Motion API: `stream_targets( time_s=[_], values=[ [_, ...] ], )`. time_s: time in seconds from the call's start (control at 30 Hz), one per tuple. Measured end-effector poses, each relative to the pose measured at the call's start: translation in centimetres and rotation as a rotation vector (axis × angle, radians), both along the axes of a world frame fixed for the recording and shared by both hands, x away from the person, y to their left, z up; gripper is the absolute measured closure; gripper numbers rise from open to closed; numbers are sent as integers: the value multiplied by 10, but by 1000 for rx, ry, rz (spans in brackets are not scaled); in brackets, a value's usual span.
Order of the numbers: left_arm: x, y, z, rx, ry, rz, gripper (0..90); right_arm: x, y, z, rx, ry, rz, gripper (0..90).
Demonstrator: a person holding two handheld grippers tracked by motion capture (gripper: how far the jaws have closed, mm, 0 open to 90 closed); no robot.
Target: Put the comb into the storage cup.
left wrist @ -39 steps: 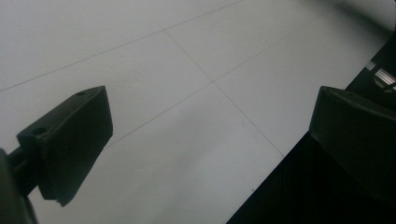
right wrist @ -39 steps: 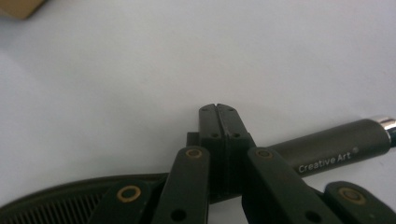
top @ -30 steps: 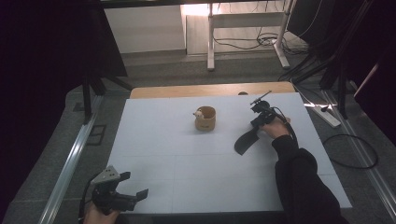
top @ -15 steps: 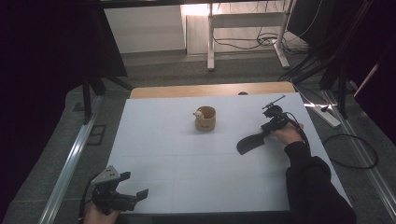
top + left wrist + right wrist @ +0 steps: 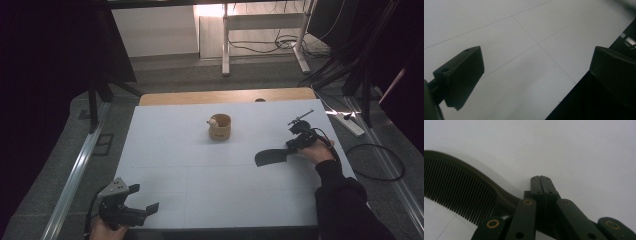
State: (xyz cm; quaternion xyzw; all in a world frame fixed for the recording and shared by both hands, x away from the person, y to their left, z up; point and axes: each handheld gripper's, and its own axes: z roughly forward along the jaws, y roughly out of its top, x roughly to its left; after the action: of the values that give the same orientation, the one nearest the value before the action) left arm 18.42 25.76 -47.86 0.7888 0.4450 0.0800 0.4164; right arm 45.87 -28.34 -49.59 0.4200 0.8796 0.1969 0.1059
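The right gripper (image 5: 294, 146) is pinching the handle of the dark comb (image 5: 270, 157), jaws closed tight on it, so the toothed end is sticking out flat over the desk (image 5: 200, 175) near its right edge, looking ready for carrying. The left gripper (image 5: 142, 199) is waiting at the near left corner, jaws spread wide and empty. The wooden cup (image 5: 220, 127) is standing mid-desk toward the far edge.

Table (image 5: 200, 190): cup (image 5: 220, 127) at centre, toward the far edge; comb (image 5: 270, 156) to its right and nearer, flat on the top, handle end in the right gripper (image 5: 295, 145); left gripper (image 5: 137, 200) at near left corner, well apart
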Motion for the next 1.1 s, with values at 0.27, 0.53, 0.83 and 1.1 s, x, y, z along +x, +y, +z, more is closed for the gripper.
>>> stream_targets(
  time_s=[0.27, 0.53, 0.83, 1.1],
  values=[
    [0, 0, 0, 0, -2, -1, 4, -20, -5, 0, -5, -1, 8, 899],
    [0, -1, 0, 4, -5, -3, 4, -43, -19, 0, 16, 10, -4, 900],
    [-1, -1, 1, 7, -7, -6, 4, -71, -23, 0, 8, 1, -7, 900],
    [-1, -1, 1, 8, -7, -7, 4, -96, -25, 0, 14, 7, -4, 900]
  ],
)
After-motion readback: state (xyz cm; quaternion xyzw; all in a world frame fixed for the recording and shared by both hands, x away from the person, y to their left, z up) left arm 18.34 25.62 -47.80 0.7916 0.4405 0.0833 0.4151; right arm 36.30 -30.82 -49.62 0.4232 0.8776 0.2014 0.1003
